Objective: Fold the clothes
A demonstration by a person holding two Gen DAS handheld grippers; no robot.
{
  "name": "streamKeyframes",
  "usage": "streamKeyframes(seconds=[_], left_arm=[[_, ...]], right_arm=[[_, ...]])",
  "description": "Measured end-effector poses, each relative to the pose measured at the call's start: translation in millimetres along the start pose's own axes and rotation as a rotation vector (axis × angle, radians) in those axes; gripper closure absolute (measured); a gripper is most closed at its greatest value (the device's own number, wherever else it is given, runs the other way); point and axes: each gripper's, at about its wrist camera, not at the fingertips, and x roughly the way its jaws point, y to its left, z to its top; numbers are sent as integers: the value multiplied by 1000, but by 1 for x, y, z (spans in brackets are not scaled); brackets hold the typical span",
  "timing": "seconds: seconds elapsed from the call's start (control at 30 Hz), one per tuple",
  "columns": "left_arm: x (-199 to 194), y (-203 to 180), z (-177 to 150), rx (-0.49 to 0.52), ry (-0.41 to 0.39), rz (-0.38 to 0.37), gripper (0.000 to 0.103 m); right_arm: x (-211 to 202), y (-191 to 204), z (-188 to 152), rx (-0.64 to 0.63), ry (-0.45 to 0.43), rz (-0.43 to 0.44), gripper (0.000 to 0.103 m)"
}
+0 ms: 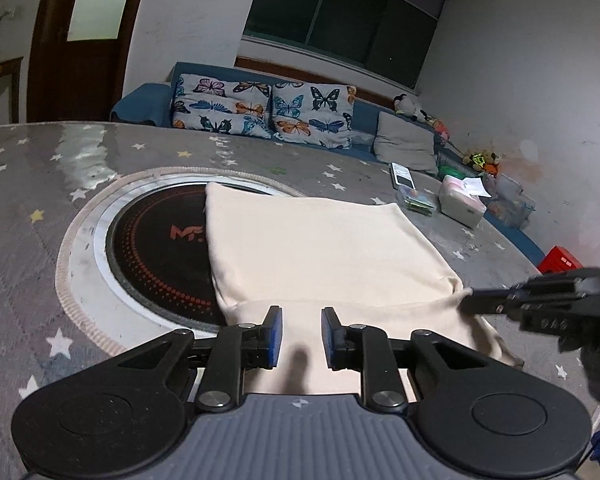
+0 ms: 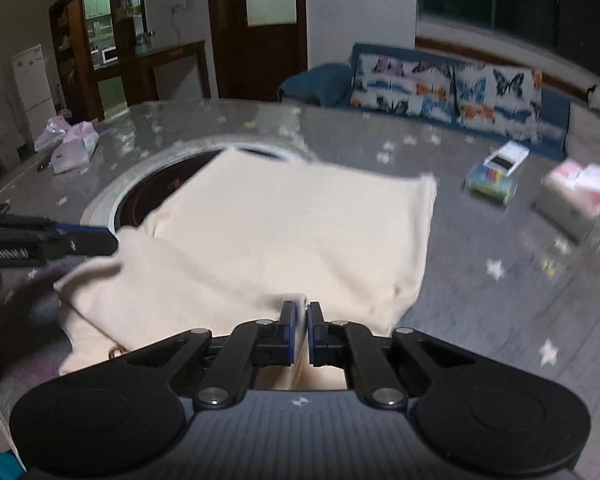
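Note:
A cream garment (image 1: 320, 248) lies folded on the grey star-patterned table (image 1: 28, 240), partly covering a round black hob (image 1: 156, 252). My left gripper (image 1: 302, 338) hovers open over the garment's near edge, with cloth showing below the gap between its blue pads. The right gripper (image 2: 302, 332) is shut on a fold of the garment (image 2: 292, 232) at its near edge. In the left wrist view the right gripper (image 1: 470, 300) pinches the cloth's right corner. The left gripper (image 2: 108, 242) reaches in at the cloth's left side in the right wrist view.
A tissue box (image 1: 460, 204), a small colourful box (image 1: 416, 200) and a white remote (image 1: 402, 176) sit at the table's far right. Pink bags (image 2: 72, 144) lie far left. Behind is a sofa with butterfly cushions (image 1: 260, 108). A red crate (image 1: 560, 260) stands beyond the right edge.

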Motion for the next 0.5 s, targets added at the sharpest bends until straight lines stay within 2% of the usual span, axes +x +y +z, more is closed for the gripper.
streamKeyframes(seconds=[0.1,0.2,0.27,0.37,0.4,0.43,0.5], left_arm=[[7,-1,0,13,0,20,80],[13,1,-1,10,21,26,80],[12,0,0,18,15,16,80],[14,-7,4,50,5,-10,80],[16,-8,5,56,7,-16,80],[18,-10,6,62,9,-22,80],[21,-14,7,70,15,-31,80]], right_arm=[[5,-3,2,9,-4,-31,98],[14,-10,-1,36,34,-32,97],[10,-10,0,26,19,-45,96],[3,-8,8,26,2,1,91],[2,-5,9,19,-1,4,82],[2,-4,10,13,1,7,79],[5,-4,8,10,18,12,80]])
